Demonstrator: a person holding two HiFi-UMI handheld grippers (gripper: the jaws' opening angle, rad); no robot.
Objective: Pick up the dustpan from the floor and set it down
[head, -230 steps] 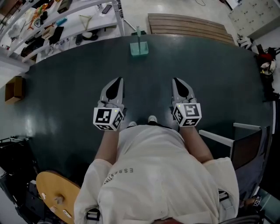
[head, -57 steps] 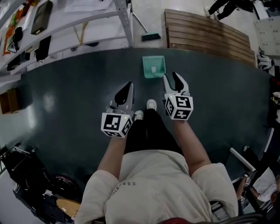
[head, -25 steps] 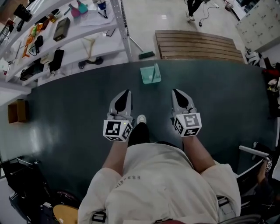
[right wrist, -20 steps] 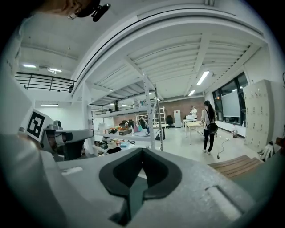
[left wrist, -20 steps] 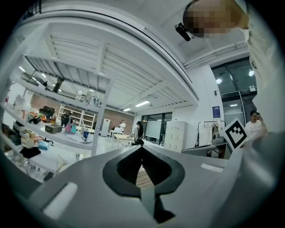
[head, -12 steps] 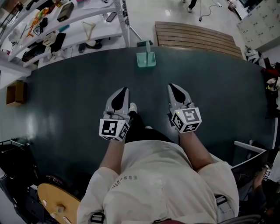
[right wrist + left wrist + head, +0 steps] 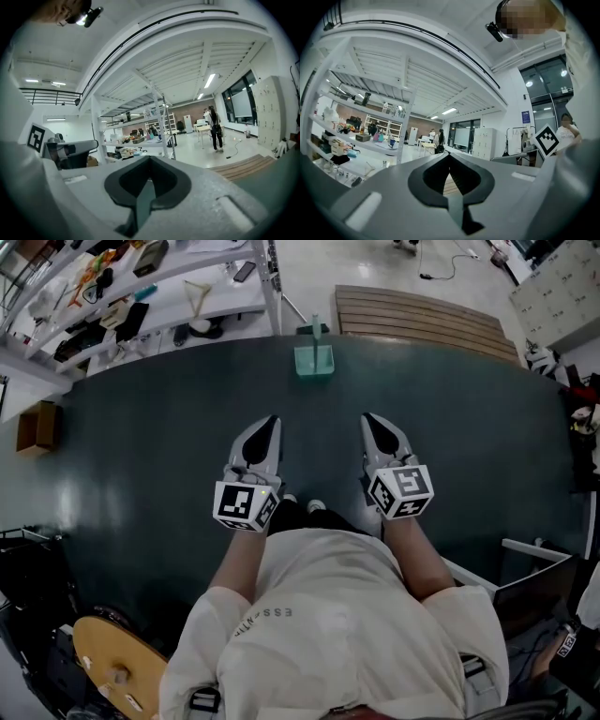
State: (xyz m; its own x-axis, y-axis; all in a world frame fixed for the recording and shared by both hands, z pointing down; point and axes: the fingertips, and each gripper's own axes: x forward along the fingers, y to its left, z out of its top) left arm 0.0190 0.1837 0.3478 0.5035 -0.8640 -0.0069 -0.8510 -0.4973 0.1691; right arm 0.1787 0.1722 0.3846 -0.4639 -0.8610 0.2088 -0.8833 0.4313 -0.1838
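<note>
The teal dustpan stands on the dark floor mat near its far edge, with its handle toward the wooden platform. My left gripper and right gripper hover side by side well short of it, both pointing toward it. Neither touches it. In the left gripper view the left gripper has its jaws closed tip to tip with nothing between them. The right gripper looks the same in its own view. The dustpan is hidden behind the jaws in both gripper views.
A white shelf rack with small items stands at the far left and a slatted wooden platform lies beyond the mat. A cardboard box sits left, a chair right, a round wooden stool behind. A person stands far off.
The right gripper, earlier open beside the dustpan, has drawn back from it and shut. Over the last second both grippers moved back together and the dustpan stayed on the floor.
</note>
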